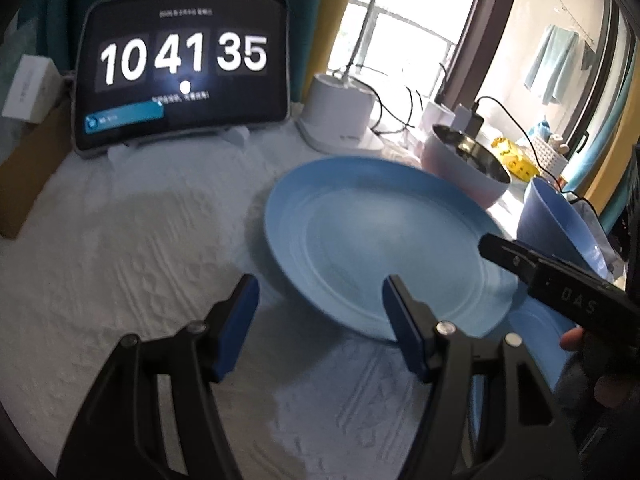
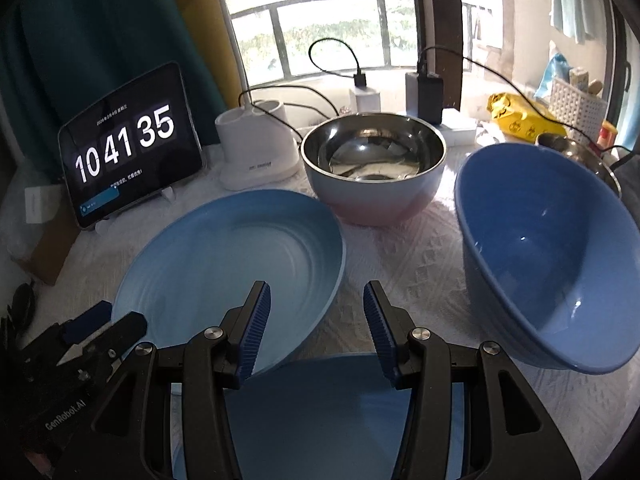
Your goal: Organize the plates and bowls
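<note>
Blue ridged round plate (image 1: 372,240) ahead; both my grippers' fingers (image 1: 236,320) apart, empty. I'd straddle its near rim squarely before clamping.

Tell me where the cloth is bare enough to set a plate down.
Widest bare cloth: left of the large blue plate, in front of the tablet. A narrower strip lies between that plate and the blue bowl. Crowded at the back: steel bowl, white charger base, cables.

White embossed cloth (image 2: 404,264) over the table. Resting on it: two light blue plates (image 2: 236,264) (image 2: 320,412), blue bowl (image 2: 548,264), steel-lined pink bowl (image 2: 372,168), propped tablet (image 2: 132,160), white charging stand (image 2: 256,152).
</note>
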The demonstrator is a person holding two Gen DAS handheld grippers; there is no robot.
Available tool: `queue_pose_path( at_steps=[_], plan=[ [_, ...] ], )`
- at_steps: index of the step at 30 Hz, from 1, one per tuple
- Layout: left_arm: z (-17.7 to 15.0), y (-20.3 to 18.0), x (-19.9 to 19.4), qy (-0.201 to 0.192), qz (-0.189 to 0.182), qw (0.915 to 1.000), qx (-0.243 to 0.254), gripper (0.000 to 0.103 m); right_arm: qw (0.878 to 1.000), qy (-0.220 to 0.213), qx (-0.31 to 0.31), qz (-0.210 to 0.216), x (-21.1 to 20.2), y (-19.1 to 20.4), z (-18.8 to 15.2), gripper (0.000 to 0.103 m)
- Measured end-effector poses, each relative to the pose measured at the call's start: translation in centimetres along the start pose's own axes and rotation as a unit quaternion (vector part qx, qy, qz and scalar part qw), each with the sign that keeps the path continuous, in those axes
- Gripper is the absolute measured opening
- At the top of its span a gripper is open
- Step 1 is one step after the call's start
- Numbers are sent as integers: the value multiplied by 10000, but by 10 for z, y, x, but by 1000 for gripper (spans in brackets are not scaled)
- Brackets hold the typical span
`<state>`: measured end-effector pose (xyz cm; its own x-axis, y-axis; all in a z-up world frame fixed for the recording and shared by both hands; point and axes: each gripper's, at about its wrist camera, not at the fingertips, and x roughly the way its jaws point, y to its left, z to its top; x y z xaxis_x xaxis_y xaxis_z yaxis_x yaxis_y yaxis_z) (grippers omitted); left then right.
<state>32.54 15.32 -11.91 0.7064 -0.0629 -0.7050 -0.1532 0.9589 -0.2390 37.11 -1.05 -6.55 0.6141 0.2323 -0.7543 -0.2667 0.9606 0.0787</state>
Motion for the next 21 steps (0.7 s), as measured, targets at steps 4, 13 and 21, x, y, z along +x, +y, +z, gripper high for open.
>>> queue_pose_path(
  at_steps=[4, 13, 21],
  plan=[
    [-1, -2, 2, 47, -71, 10000, 23, 66, 9999, 110, -67, 59, 4, 3, 0, 51],
    [-1, -9, -6, -148, -151, 9996, 207, 62, 9992, 97, -395, -9, 6, 17, -3, 40],
    [-1, -6, -7, -204, -67, 9996, 200, 55, 9991, 46, -403, -132, 6, 13, -4, 29]
  ],
)
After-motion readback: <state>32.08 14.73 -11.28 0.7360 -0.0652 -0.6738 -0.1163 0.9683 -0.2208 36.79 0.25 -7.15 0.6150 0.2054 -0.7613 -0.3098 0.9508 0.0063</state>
